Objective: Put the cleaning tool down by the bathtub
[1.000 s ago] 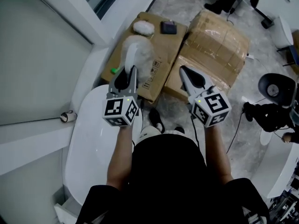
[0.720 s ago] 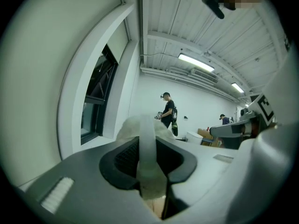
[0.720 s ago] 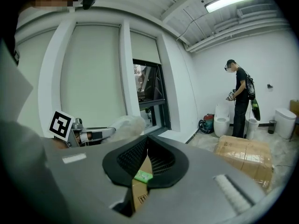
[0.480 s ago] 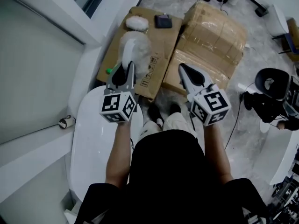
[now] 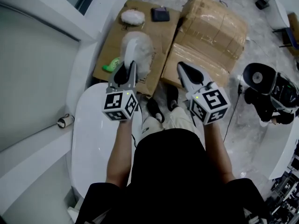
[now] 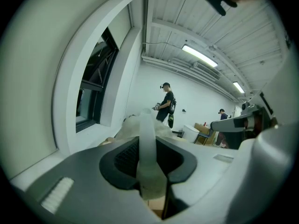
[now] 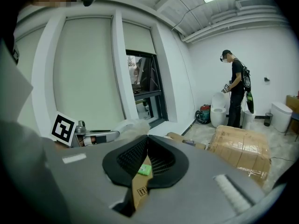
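Half done: my left gripper (image 5: 127, 71) clamping the fluffy white cleaning tool (image 5: 138, 48), right gripper (image 5: 185, 70) closed empty, I must lower it beside the lower-left white bathtub (image 5: 93, 139).

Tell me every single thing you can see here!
bathtub: one, white, lower left.
cleaning tool: one, white and fluffy, over the flat cardboard.
flat cardboard: one, brown, floor beyond the bathtub.
taped box: one, brown, right of the flat cardboard.
fluffy pad: one, white, on the cardboard's far end.
green thing: one, green, cardboard's left edge.
left tongs: one, grey, shut on the cleaning tool.
right tongs: one, grey, shut, empty.
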Demonstrator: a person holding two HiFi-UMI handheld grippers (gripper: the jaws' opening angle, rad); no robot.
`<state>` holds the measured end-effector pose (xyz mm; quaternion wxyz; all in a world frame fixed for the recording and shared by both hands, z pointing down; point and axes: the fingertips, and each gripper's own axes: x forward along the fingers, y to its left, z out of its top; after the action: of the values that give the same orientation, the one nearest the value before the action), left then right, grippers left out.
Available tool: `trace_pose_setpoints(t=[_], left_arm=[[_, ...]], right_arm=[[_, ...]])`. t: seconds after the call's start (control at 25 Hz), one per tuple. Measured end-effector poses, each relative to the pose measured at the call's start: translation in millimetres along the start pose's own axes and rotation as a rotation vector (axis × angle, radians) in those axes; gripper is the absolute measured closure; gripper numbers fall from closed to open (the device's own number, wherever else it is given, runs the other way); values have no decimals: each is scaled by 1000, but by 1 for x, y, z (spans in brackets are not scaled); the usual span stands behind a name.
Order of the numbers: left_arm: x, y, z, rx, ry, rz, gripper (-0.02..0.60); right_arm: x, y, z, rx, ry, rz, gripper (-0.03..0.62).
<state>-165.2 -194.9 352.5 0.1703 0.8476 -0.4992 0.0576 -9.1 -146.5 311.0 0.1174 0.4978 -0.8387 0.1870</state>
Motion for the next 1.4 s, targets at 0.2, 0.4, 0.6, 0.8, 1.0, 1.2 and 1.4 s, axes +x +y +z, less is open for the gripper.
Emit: trace_pose_setpoints(t=[0.2,0.4,0.6,0.8,1.0,1.2,1.4], left_arm=[[28,-1,-15,-10,41,4,499],[50,1,-36,-29,86,12,499],[72,2,-58,-47,126,21,499],[91,1,-81,-69,175,26,499],[111,4,-107,-86,220,44,499],[131,11,-129,-92,261,59,499],[151,14,-150,-92,294,59,499]], right_arm=[[13,-19,-2,-3,29,16,585],[27,-34,-11,-1,70,30,585],[41,-49,-20,3,107,50,585],[54,-65,-32,12,149,70,585],[70,-82,-44,17,187,90,585],[89,-95,-53,33,213,104,585],[101,-107,-65,46,235,116,585]])
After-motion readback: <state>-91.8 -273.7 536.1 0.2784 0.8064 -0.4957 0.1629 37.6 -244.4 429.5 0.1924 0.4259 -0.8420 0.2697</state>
